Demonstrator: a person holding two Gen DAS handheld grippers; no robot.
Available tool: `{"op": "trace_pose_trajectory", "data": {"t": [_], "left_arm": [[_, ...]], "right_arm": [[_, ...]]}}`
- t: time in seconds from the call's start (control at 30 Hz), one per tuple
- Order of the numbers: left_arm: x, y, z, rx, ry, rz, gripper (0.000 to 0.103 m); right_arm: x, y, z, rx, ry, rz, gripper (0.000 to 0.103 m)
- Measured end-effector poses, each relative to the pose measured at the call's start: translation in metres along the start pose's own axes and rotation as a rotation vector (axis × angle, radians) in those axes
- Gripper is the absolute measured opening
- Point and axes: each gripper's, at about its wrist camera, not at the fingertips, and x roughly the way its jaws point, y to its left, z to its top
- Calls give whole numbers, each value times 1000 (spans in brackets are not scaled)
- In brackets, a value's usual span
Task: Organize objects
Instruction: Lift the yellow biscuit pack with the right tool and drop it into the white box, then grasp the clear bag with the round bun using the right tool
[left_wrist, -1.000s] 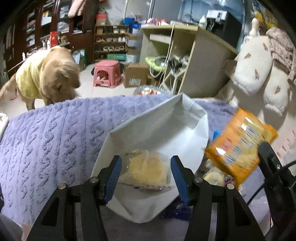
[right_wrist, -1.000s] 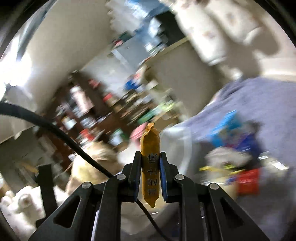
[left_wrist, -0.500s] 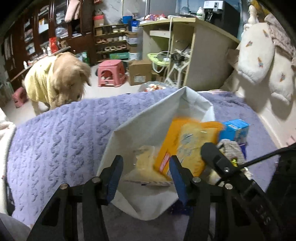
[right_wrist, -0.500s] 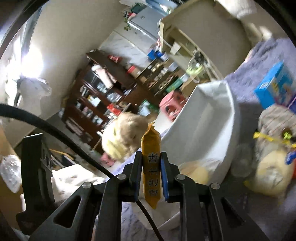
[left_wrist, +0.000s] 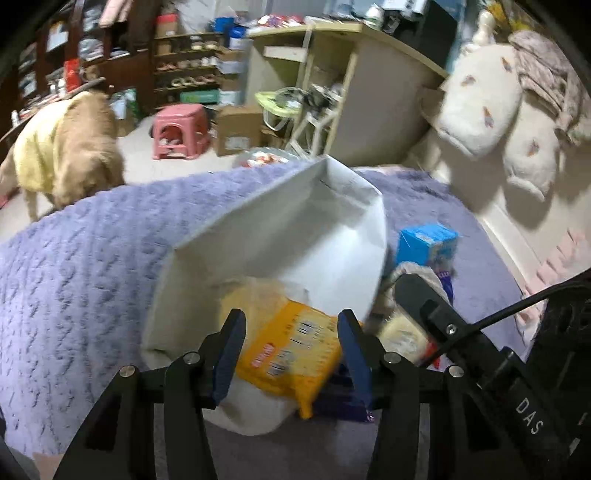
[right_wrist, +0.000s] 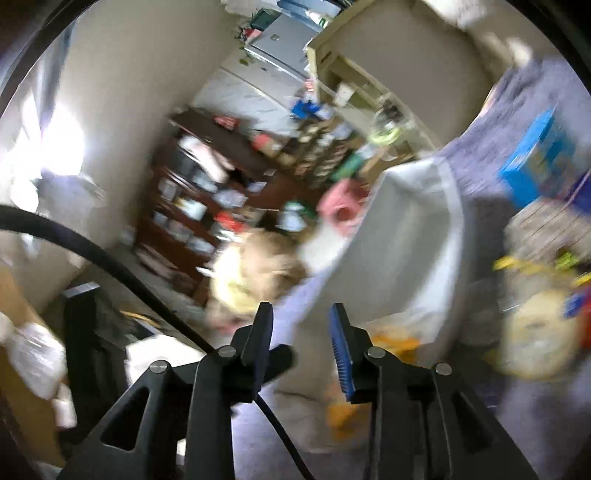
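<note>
between open left tongs (left_wrist: 290, 345), orange snack packet (left_wrist: 291, 356)

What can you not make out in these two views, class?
- Left view: packet print, blurred; bag floor, hidden by packet and bread.
- Right view: motion blur smears the dog and shelves.
- Left view: right gripper, cut off, jaws unseen.

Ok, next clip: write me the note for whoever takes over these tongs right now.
Left tongs: open, empty, at the mouth of the white paper bag.
Right tongs: open, empty, beside the bag.
Done: orange snack packet lies in the bag's mouth, over a clear-wrapped yellow bun.
Left: blue carton and the blurred pile of wrapped snacks remain on the purple knitted blanket, right of the bag.
</note>
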Motion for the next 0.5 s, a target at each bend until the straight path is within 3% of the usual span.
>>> {"op": "trace_pose_trajectory", "data": {"t": [0.1,0.2,0.3,0.37,0.43,0.5], "left_arm": [[9,-19,-3,43,19,-78,50],[20,-47,-9,116,31,-118,50],[30,-70,-16,173,43,-92,50],[36,-79,-19,184,62,-87,50],[37,-80,-20,183,61,-76,50],[36,-78,-20,180,37,-16,50]], "right_arm": [[-22,-7,7,-34,7,-135,40],[-50,-31,10,17,-14,-252,44],[-63,-56,12,59,-33,-403,46],[-60,-68,11,65,-16,-457,46],[-45,-75,10,52,38,-470,46],[-28,-85,2,42,86,-464,46]]}}
